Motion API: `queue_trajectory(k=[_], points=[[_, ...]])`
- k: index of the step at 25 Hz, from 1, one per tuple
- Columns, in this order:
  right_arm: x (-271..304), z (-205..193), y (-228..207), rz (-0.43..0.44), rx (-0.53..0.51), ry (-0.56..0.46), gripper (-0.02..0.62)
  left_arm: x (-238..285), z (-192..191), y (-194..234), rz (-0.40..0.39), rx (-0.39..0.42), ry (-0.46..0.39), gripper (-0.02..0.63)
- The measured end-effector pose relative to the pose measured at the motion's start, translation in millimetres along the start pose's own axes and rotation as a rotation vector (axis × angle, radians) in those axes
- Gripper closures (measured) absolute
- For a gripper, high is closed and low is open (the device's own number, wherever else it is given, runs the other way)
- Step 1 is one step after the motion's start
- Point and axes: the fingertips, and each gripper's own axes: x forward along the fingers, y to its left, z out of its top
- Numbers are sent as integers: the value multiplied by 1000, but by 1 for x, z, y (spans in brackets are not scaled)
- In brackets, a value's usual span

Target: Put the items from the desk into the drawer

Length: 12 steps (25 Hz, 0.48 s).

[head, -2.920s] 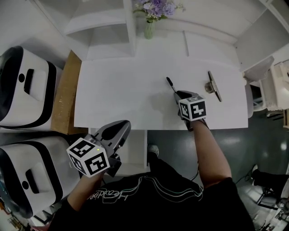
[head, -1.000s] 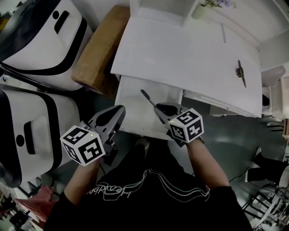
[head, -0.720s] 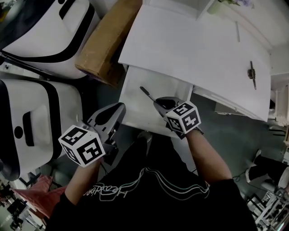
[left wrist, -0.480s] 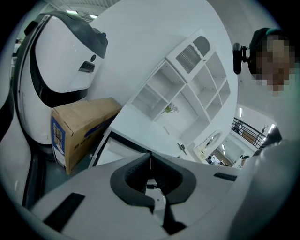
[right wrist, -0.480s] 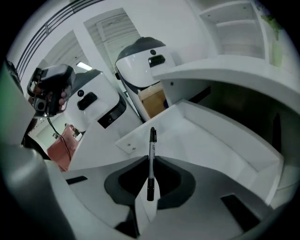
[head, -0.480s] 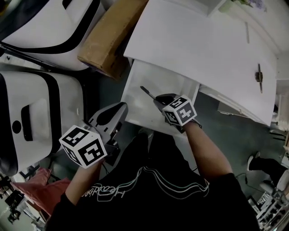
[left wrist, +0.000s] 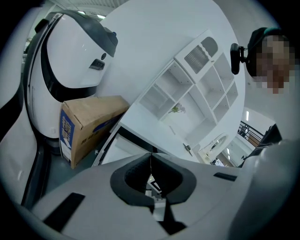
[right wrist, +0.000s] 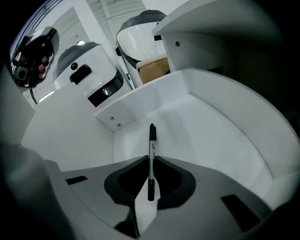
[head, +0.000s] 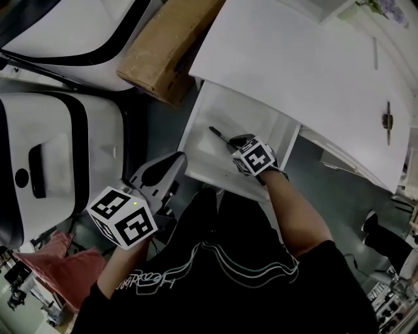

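Note:
A black-and-white pen (head: 218, 134) (right wrist: 151, 150) sticks out forward from my right gripper (head: 231, 143) (right wrist: 151, 163), whose jaws are shut on its rear half. The gripper points steeply down inside the open white drawer (head: 202, 151) (right wrist: 220, 140), and the pen's tip hangs just above the drawer floor near the left wall. My left gripper (head: 174, 161) (left wrist: 151, 158) is shut and empty, held outside the drawer's front left corner. A dark metal clip-like item (head: 388, 122) (left wrist: 187, 149) lies on the white desk (head: 294, 59) at the far right.
A cardboard box (head: 163, 49) (left wrist: 84, 126) stands on the floor left of the desk. Two big white-and-black machines (head: 52, 169) (left wrist: 70, 61) fill the left side. White shelves (left wrist: 187, 89) rise behind the desk, with a flower vase (head: 388, 10) at the back.
My right gripper has sunk with the pen from above the drawer's front down into it. The left gripper has dropped a little beside the drawer front.

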Motion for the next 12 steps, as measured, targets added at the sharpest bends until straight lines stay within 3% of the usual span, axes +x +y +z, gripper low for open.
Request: queue_trajectory(k=[4, 7, 10, 12], points=[[13, -7, -4, -30, -61, 68, 531, -1, 5, 7, 23, -7, -13, 584], [15, -9, -4, -4, -74, 97, 529, 2, 16, 9, 26, 2, -33, 584], [12, -7, 0, 26, -56, 89, 427, 2, 24, 5, 16, 19, -47, 584], [2, -1, 1, 10, -43, 64, 419, 0, 28, 0, 5, 31, -48, 584]])
